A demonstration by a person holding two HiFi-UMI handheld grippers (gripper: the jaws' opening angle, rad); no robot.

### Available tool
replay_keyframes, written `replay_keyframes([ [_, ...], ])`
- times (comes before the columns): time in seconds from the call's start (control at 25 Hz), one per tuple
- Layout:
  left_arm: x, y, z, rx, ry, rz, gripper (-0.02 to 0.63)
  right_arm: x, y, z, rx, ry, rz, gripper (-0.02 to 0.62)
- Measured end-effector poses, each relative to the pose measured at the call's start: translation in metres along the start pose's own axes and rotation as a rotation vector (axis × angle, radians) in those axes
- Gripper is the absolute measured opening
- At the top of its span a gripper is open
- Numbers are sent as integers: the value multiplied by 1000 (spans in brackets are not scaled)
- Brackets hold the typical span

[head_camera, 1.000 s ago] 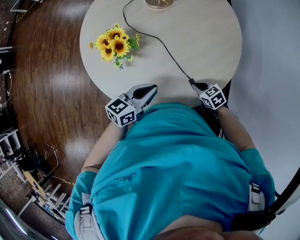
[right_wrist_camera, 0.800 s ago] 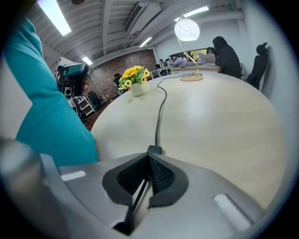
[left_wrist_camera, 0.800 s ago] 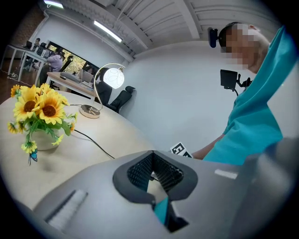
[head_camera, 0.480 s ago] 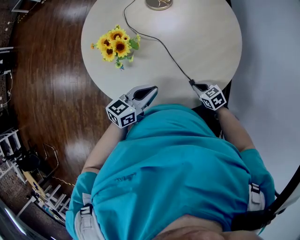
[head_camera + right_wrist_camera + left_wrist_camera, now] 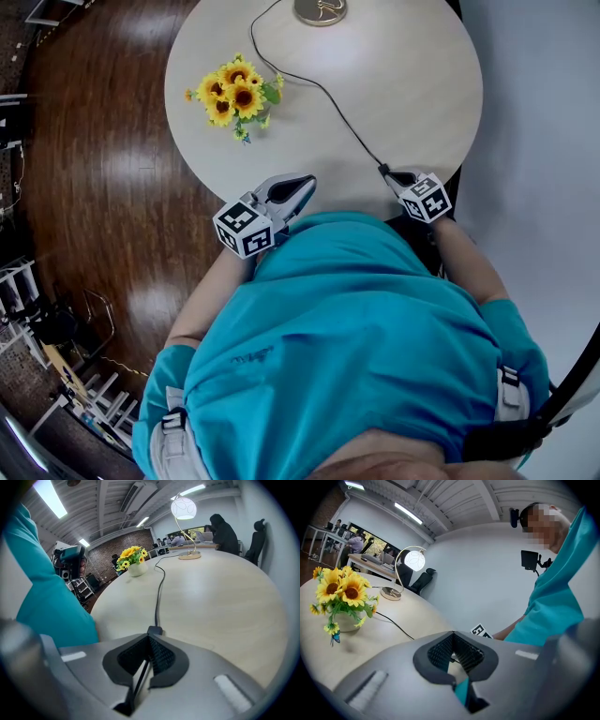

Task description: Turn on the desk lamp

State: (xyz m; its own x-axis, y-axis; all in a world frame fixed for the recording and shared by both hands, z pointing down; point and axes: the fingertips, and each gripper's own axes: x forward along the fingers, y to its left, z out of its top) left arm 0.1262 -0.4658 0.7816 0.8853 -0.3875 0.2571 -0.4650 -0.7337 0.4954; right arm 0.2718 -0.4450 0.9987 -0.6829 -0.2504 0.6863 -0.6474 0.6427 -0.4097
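The desk lamp stands at the table's far edge, its gold base [image 5: 320, 9] cut off at the top of the head view. Its round shade [image 5: 415, 559] glows white, as also shows on the shade [image 5: 183, 508] in the right gripper view. A black cable [image 5: 330, 97] runs from the base across the table to my right gripper [image 5: 387, 172]. That gripper [image 5: 149, 637] is shut on the cable, with a small black inline block [image 5: 154, 630] just beyond the tips. My left gripper [image 5: 303, 181] hovers at the near edge, shut and empty [image 5: 452, 633].
A bunch of sunflowers [image 5: 234, 92] in a small pot sits on the left of the round pale table [image 5: 422, 84]. Dark wooden floor [image 5: 94, 187] lies to the left, a grey wall to the right. Desks, chairs and seated people show far behind the lamp.
Both grippers keep their places; the head view has only drifted slightly, so the table sits a little further right in the picture.
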Motion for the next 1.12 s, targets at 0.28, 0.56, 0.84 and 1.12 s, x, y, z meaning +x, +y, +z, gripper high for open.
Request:
replay_keyframes([
  [0.28,-17,7,17,13,-46,-13,23,-5,12,23,-37,-31,-19,2],
  [0.56,-49,7,49,45,-91,-70,23,-42,49,100,-38,-189,-79,2],
  [0.84,-106,1,69,56,-117,-128,23,-83,127,169,-33,-419,-103,2],
  [1.12,-143,-17,85,75,-130,-164,23,-143,206,212,-69,-594,-117,2],
])
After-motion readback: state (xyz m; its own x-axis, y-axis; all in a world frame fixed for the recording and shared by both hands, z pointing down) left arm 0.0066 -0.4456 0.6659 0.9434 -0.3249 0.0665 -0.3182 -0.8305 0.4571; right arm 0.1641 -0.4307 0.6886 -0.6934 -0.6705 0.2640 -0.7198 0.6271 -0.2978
